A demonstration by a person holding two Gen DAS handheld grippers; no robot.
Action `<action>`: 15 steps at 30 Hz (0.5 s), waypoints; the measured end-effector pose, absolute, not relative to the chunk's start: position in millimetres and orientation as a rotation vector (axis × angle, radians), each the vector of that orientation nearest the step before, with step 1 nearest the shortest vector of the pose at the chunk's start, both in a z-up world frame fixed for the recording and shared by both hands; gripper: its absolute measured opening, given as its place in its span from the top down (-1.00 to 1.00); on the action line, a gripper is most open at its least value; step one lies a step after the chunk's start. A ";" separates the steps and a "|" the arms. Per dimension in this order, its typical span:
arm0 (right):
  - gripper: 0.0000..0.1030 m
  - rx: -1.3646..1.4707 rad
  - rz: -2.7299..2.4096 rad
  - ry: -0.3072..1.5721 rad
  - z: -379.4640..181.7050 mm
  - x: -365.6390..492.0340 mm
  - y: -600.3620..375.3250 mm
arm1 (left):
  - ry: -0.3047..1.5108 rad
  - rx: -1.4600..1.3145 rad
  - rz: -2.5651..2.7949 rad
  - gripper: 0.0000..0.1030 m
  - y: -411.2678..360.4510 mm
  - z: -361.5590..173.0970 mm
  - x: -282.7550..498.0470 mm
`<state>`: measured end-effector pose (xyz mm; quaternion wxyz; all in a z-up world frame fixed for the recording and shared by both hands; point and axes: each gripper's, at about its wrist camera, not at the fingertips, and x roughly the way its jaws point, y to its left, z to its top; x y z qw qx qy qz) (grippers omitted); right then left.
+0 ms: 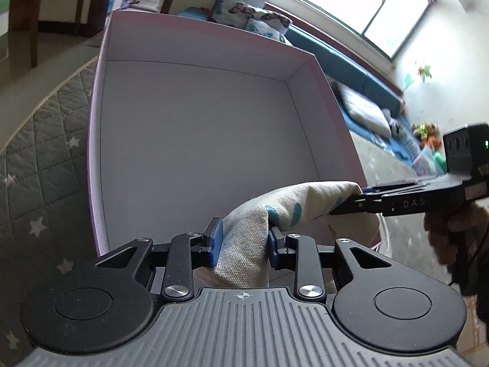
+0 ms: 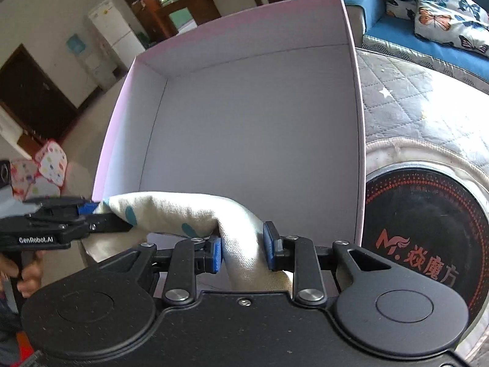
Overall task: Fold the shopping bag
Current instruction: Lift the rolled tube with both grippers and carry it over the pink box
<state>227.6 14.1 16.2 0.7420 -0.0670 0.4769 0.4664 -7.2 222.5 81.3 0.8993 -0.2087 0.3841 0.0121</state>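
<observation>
Left gripper [image 1: 244,241], marked "GenRobot.AI", and right gripper [image 2: 241,249], marked "DAS": blue pads clenched on opposite ends of a rolled cream canvas shopping bag [image 1: 293,208] with teal print, held over the near edge of an open pink-edged white cardboard box [image 1: 195,128]. Beside: quilted grey star-patterned mattress [image 1: 36,159].

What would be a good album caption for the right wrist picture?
Two hand-held grippers, right and left, hold a folded cloth shopping bag over an open box.

Left gripper [image 1: 244,241] clamped on folded cream canvas shopping bag [image 1: 275,214]; right gripper [image 1: 342,205] grips its far end. Bag held over open pink-rimmed cardboard box [image 1: 198,128] on grey quilted mattress [image 1: 45,168]
</observation>
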 end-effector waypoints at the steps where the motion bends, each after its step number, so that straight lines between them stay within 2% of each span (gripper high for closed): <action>1: 0.44 -0.161 1.028 1.047 16.2 227.0 15.1 | 0.804 -0.419 0.014 0.41 224.8 80.2 -7.4; 15: 0.44 -0.381 1.099 0.976 21.9 221.7 25.9 | 0.878 -0.242 -0.042 0.41 228.9 70.7 0.3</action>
